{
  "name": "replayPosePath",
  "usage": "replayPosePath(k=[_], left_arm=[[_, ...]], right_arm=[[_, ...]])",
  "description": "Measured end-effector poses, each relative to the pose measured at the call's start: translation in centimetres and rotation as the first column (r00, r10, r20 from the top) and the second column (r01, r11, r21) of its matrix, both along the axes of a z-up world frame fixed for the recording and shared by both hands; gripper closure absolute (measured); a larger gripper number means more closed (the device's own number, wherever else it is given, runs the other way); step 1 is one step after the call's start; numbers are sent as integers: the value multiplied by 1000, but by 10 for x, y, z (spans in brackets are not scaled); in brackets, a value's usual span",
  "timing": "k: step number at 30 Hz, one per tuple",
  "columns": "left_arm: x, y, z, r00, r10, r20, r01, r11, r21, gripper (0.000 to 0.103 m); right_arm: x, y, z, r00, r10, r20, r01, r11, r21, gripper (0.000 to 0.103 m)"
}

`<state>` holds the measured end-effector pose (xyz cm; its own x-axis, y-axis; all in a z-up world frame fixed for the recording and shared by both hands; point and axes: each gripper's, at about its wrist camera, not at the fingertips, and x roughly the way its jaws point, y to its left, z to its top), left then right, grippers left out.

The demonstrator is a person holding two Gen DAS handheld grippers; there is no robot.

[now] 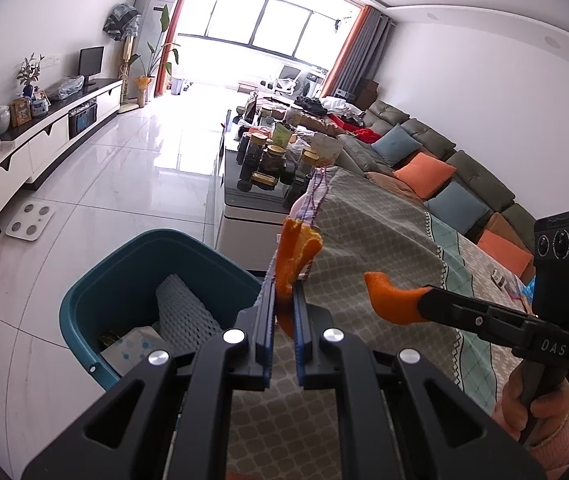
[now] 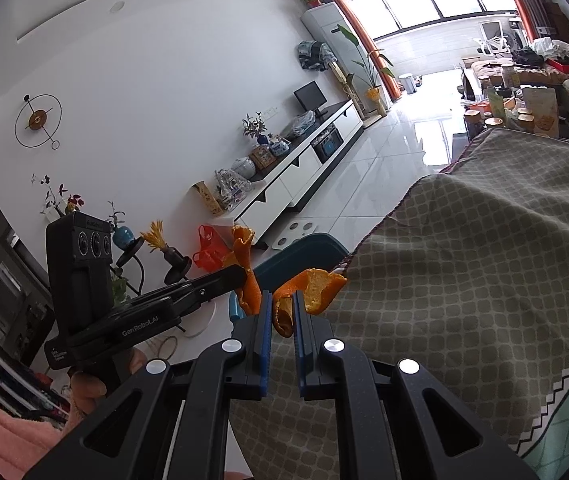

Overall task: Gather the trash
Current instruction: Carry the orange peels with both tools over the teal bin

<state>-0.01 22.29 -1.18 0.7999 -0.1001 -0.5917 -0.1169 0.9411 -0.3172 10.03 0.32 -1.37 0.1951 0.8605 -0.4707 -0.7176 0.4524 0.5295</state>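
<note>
My left gripper [image 1: 284, 292] is shut on a curled strip of orange peel [image 1: 296, 256], held over the edge of the table with the patterned cloth [image 1: 384, 240]. To its right, my right gripper [image 1: 424, 300] is shut on a second piece of orange peel [image 1: 388, 296]. In the right wrist view the right gripper [image 2: 283, 300] pinches its orange peel [image 2: 316, 288] above the cloth [image 2: 464, 260], and the left gripper [image 2: 240, 272] holds its own peel [image 2: 246, 264] just left of it. A teal trash bin [image 1: 132, 280] [image 2: 304, 252] stands on the floor beside the table's corner, holding a white foam net [image 1: 184, 308] and a tissue pack [image 1: 132, 350].
A low coffee table crowded with jars [image 1: 268, 160] stands beyond the cloth-covered table. A grey sofa with orange and blue cushions [image 1: 424, 172] runs along the right. A white TV cabinet [image 1: 44, 140], a bathroom scale [image 1: 30, 220] and a red bag [image 2: 208, 248] are on the left.
</note>
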Motion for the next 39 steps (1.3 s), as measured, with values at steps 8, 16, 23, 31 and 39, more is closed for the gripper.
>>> replayPosePath(k=[8,16,23,31,39], left_arm=[[0,8,0,1000,15,0,-15,1000,1,94],[0,12,-1,1000,31,-2,-31,1000,2,94],[2,18,-4,999,47,-10,-47,999,4,94],[3,23,-7,998,60,-16,-60,998,1,94],[1,29,-8,997,74,-19,-74,997,3,94]], right_arm=[[-2,8,1,1000,16,4,-16,1000,-6,93],[-2,16,3,1000,30,9,-30,999,-12,93],[-2,22,2,999,41,13,-41,999,-19,93],[-1,30,1,998,55,13,-54,998,-24,93],[-2,37,0,998,65,13,-64,997,-29,93]])
